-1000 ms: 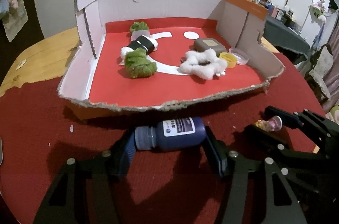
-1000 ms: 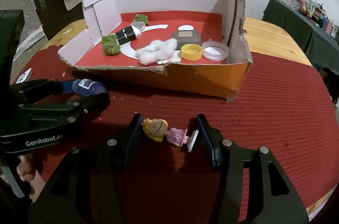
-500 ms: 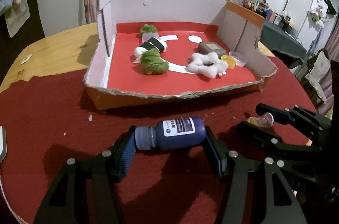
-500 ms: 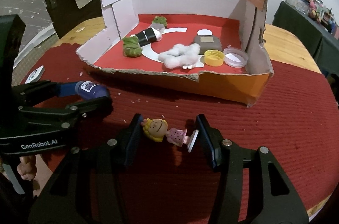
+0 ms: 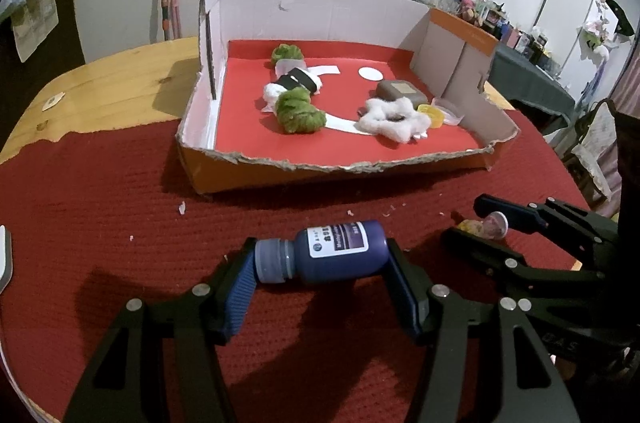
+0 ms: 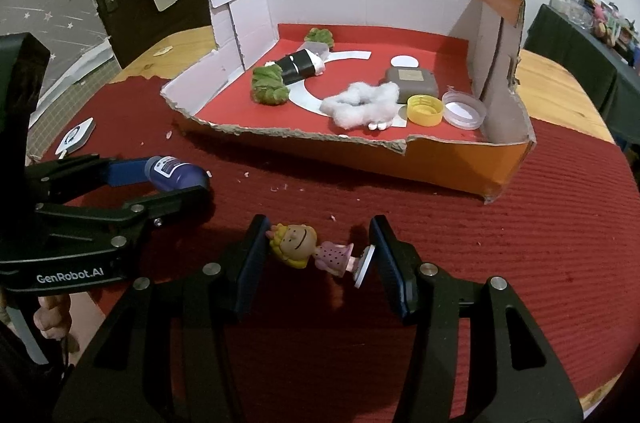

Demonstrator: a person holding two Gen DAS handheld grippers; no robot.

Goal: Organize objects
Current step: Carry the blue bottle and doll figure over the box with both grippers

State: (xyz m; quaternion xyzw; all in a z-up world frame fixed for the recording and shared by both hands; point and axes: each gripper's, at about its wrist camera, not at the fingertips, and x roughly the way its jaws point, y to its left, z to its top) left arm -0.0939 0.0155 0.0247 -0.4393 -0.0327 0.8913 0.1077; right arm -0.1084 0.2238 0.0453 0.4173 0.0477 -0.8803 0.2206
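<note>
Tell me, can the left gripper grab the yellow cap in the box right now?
Probably not: the left gripper is already shut on the bottle, and the cotton lies just before the yellow cap.

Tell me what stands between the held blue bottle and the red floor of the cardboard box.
Only the box's low torn front wall lies between the blue bottle, clamped in the left gripper, and the red floor; it must be cleared. The floor's near strip looks bare.
</note>
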